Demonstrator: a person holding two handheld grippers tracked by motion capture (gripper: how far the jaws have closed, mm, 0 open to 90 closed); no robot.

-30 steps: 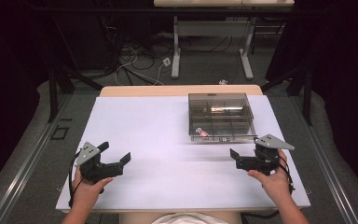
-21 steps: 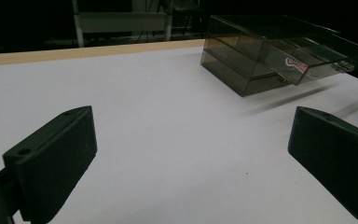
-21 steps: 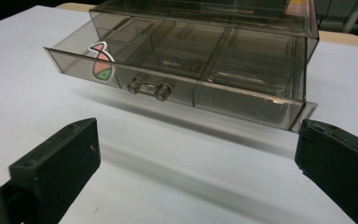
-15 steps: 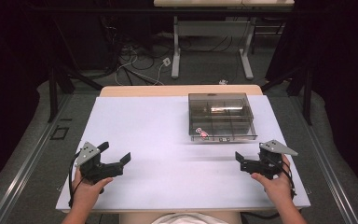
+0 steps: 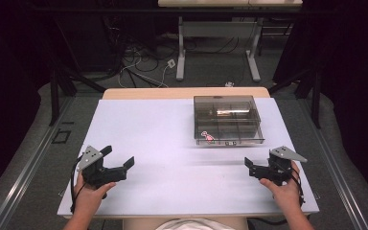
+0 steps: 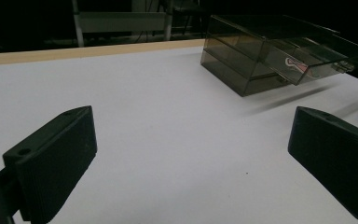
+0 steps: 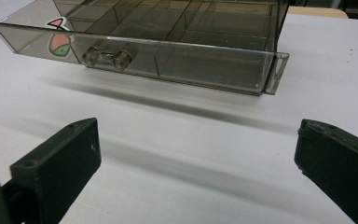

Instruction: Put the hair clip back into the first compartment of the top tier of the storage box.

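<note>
Smoke-tinted clear plastic compartment box sits lid-shut ahead of right gripper, well apart; left gripper farther off. Both jaws gape, empty. Likely approach: advance level, squarely toward front latch.

Glossy smoky clear-plastic box

Brightness: white table brightly lit, room around it nearly black.
Light source: overhead.
Glare: bright streak on the clear box lid, high view.
Shadows: soft smeared bands below the box, centre of right gripper view.
Focus: jaws at the bottom of both gripper views soft; high view grainy.
</note>
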